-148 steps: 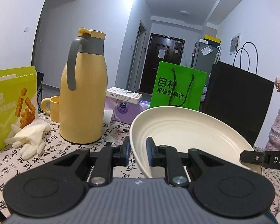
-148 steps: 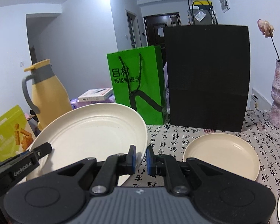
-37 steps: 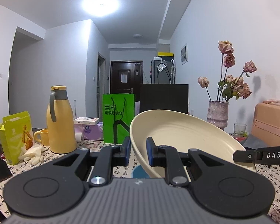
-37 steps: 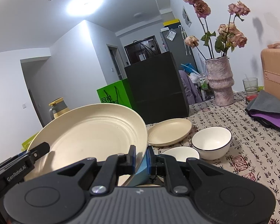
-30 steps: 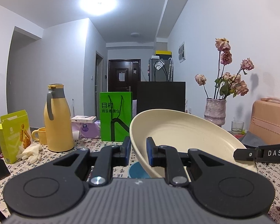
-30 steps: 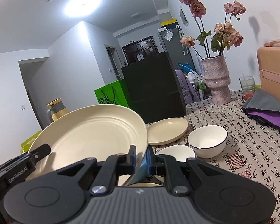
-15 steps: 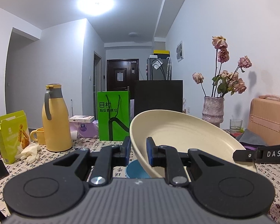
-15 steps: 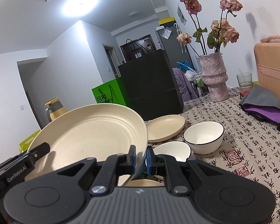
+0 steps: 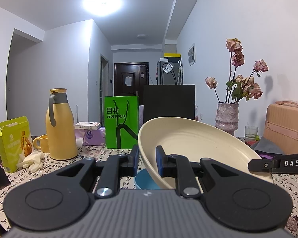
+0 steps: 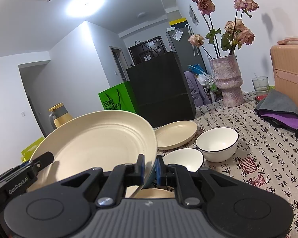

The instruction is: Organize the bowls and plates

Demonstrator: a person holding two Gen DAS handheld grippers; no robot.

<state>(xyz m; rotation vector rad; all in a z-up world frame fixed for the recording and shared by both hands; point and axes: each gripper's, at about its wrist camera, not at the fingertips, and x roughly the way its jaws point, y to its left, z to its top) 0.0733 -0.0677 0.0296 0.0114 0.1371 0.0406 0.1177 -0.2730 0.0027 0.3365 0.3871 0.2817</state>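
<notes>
A large cream plate (image 9: 194,138) hangs tilted above the table, held from both sides. My left gripper (image 9: 147,158) is shut on its left rim. On the opposite rim my right gripper (image 10: 149,166) is shut, where the same cream plate (image 10: 97,144) fills the left of the right wrist view. A blue bowl (image 9: 144,181) sits right under the plate. Past it on the table lie a smaller cream plate (image 10: 176,134), a white bowl (image 10: 182,158) and a black-rimmed white bowl (image 10: 216,142). A cream dish (image 10: 153,193) shows under my right gripper, mostly hidden.
At the back stand a yellow thermos (image 9: 59,127), a green bag (image 9: 121,123) and a black bag (image 10: 161,91). To the right are a vase of flowers (image 10: 226,83), a glass (image 10: 260,84), a grey-purple cloth (image 10: 280,109) and a pink suitcase (image 10: 292,75). A snack box (image 9: 14,140) and gloves lie far left.
Since the earliest frames both grippers have carried the plate back from the bags and thermos to above the blue bowl. Over the last second nothing has visibly moved.
</notes>
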